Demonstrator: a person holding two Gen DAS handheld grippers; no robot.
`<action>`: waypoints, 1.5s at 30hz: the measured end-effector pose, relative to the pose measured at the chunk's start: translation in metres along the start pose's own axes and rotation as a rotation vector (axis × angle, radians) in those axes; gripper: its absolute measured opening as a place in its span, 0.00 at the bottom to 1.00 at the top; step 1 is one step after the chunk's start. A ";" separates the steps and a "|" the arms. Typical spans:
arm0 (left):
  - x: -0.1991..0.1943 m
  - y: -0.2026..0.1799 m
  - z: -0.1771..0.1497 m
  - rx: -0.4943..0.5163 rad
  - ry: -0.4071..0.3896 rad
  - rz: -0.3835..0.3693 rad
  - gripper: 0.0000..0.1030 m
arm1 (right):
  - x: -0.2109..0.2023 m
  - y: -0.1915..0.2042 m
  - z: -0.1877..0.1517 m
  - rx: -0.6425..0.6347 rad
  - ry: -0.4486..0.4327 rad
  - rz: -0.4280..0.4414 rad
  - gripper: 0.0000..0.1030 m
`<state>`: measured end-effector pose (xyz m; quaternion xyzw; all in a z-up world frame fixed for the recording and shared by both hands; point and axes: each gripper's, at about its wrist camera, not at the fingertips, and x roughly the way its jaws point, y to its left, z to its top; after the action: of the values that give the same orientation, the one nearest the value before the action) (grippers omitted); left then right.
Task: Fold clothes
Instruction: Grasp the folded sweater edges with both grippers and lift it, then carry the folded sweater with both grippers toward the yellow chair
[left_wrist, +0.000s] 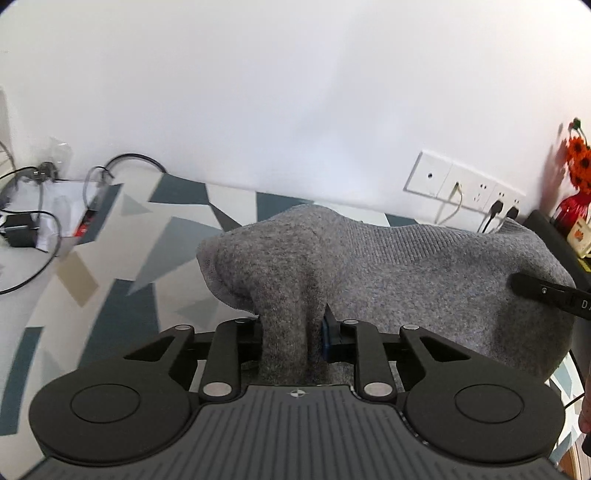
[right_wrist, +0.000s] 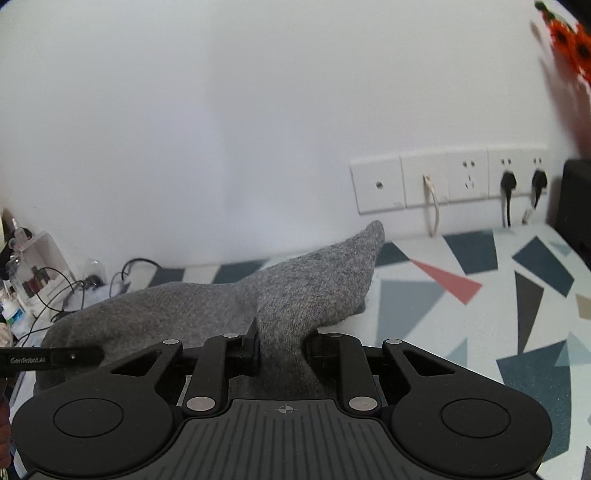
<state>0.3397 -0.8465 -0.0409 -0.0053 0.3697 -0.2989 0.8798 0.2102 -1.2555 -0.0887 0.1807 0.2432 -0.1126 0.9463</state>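
A grey knitted garment hangs stretched between my two grippers above a table with a geometric-patterned cloth. My left gripper is shut on a bunched fold of the garment at its left end. My right gripper is shut on the garment at its right end, where a corner sticks up towards the wall. The right gripper's finger shows at the right edge of the left wrist view. The left gripper's finger shows at the left edge of the right wrist view.
A white wall with a row of sockets and plugged cables stands behind the table. Cables and a charger lie at the far left. A red vase with orange flowers stands at the right. A clear organiser with bottles stands at the left.
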 end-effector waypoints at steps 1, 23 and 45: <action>-0.005 0.004 -0.002 -0.003 -0.004 0.004 0.23 | -0.002 0.007 0.000 -0.009 -0.005 0.004 0.18; -0.173 0.051 -0.122 -0.368 -0.074 0.508 0.23 | -0.004 0.182 -0.045 -0.302 0.196 0.523 0.18; -0.499 0.178 -0.366 -0.789 -0.282 0.926 0.23 | -0.187 0.553 -0.209 -0.686 0.365 1.021 0.18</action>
<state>-0.0802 -0.3583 -0.0254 -0.2083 0.2966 0.2762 0.8901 0.1289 -0.6459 -0.0068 -0.0229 0.3060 0.4691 0.8281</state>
